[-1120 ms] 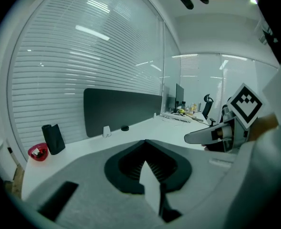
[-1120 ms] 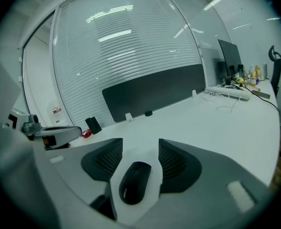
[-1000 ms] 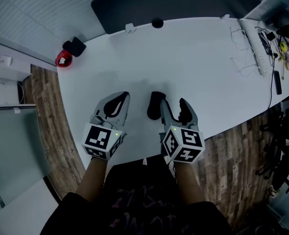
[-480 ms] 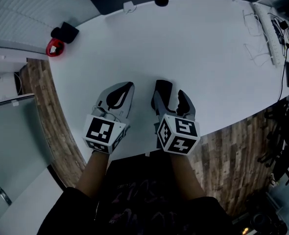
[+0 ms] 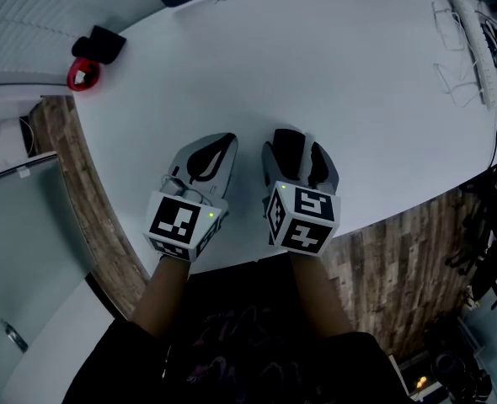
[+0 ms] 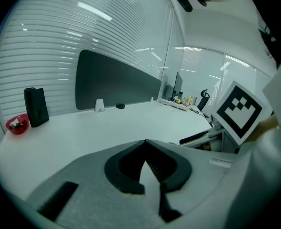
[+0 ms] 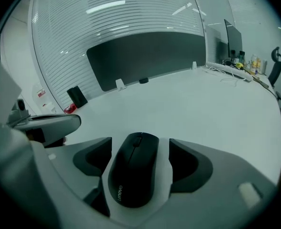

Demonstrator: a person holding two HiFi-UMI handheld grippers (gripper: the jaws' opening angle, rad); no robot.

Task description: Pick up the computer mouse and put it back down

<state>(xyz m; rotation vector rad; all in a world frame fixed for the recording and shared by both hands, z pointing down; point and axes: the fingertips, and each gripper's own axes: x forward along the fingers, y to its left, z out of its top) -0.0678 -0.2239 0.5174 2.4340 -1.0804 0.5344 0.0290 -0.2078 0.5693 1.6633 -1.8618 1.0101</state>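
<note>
Grey-shelled right gripper held low over the white tabletop. Jaws opening and standing wide, with the black computer mouse between them but clear of both dark pads, a pale gap on either side. Mouse apparently resting on the tabletop near the person's edge, directly ahead of the gripper. Long axis in line with the jaws, wheel end pointing away, logo end nearest the camera. Judged as set down and in release; next move likely a straight withdrawal along that axis, without brushing the mouse's flanks. Left gripper just beside the right one, jaws closed tip to tip on nothing, apart from the mouse and the farther of the two. Well apart, toward the far left corner: small red dish beside an upright black block; contents of the dish too small to identify.
</note>
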